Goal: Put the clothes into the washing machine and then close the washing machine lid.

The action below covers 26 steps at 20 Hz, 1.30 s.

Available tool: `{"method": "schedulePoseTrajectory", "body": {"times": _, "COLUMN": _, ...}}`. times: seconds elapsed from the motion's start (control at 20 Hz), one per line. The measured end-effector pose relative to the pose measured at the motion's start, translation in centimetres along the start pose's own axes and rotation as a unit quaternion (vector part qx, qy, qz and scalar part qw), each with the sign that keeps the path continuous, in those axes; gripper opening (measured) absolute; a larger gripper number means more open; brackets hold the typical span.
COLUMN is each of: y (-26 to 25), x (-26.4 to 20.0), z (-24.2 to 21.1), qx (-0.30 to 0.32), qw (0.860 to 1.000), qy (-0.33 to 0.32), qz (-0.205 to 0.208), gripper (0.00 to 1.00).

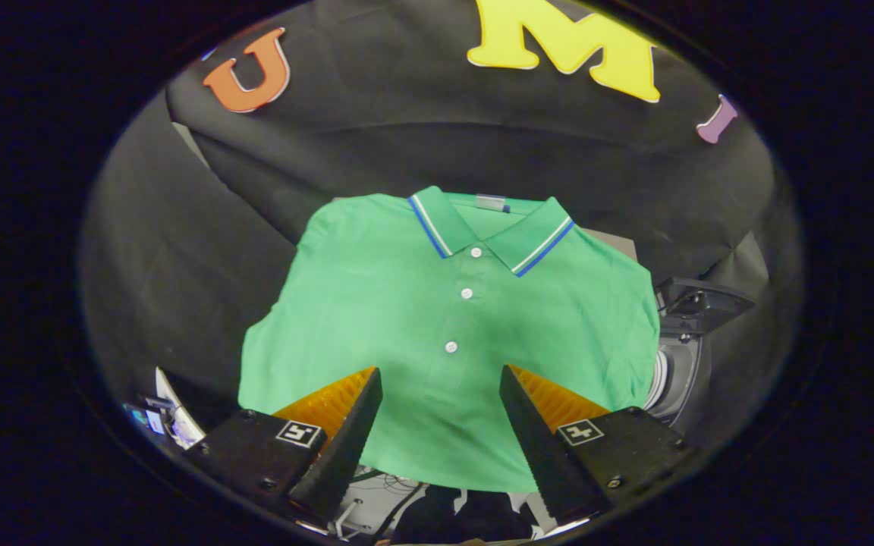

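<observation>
A green polo shirt (444, 334) lies spread flat in the middle of the frame, collar toward the top, three white buttons down the placket; the collar has white and blue edging. A small tag inside the neck is too small to read. The gripper (441, 387) hovers over the shirt's lower hem with its fingers wide apart, holding nothing. At right, just beside the shirt's sleeve, part of the washer (683, 356) shows. Cables (391, 493) lie at lower centre.
</observation>
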<state>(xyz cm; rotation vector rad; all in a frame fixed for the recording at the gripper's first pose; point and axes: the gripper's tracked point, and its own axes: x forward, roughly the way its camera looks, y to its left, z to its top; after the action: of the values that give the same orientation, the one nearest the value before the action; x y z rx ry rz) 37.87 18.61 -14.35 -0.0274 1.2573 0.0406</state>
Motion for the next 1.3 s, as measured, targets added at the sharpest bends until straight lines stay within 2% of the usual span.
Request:
{"method": "schedulePoseTrajectory", "body": {"times": 0.05, "y": 0.3, "x": 0.8, "z": -0.5, "qx": 0.014, "qw": 1.000, "qy": 0.019, "qz": 0.005, "gripper": 0.98}}
{"method": "schedulePoseTrajectory", "body": {"times": 0.15, "y": -0.1, "x": 1.9, "z": -2.0, "qx": 0.033, "qw": 0.997, "qy": 0.063, "qz": -0.018, "gripper": 0.97}}
{"method": "schedulePoseTrajectory", "body": {"times": 0.2, "y": -0.2, "x": 2.2, "z": -1.1, "qx": 0.026, "qw": 0.998, "qy": 0.045, "qz": -0.031, "gripper": 0.96}}
{"method": "schedulePoseTrajectory", "body": {"times": 0.35, "y": 0.2, "x": 2.4, "z": -1.1, "qx": 0.011, "qw": 0.996, "qy": 0.060, "qz": -0.060, "gripper": 0.92}}
{"method": "schedulePoseTrajectory", "body": {"times": 0.6, "y": 0.2, "x": 2.3, "z": -0.8, "qx": 0.030, "qw": 0.994, "qy": 0.080, "qz": -0.066, "gripper": 0.80}}
{"method": "schedulePoseTrajectory", "body": {"times": 0.75, "y": 0.0, "x": 2.3, "z": -0.2, "qx": 0.042, "qw": 0.996, "qy": 0.058, "qz": -0.062, "gripper": 0.45}}
{"method": "schedulePoseTrajectory", "body": {"times": 0.85, "y": -0.2, "x": 2.4, "z": -0.1, "qx": 0.027, "qw": 0.997, "qy": 0.049, "qz": -0.057, "gripper": 0.21}}
{"method": "schedulePoseTrajectory", "body": {"times": 0.95, "y": -0.5, "x": 2.5, "z": 0.0, "qx": -0.003, "qw": 0.998, "qy": 0.046, "qz": -0.045, "gripper": 0.10}}
{"method": "schedulePoseTrajectory", "body": {"times": 1.1, "y": -1.0, "x": 1.7, "z": -0.9, "qx": 0.025, "qw": 0.997, "qy": 0.062, "qz": -0.028, "gripper": 0.07}}
{"method": "schedulePoseTrajectory", "body": {"times": 1.3, "y": -1.4, "x": -0.9, "z": 0.0, "qx": 0.026, "qw": 0.999, "qy": 0.026, "qz": -0.009, "gripper": 0.06}}
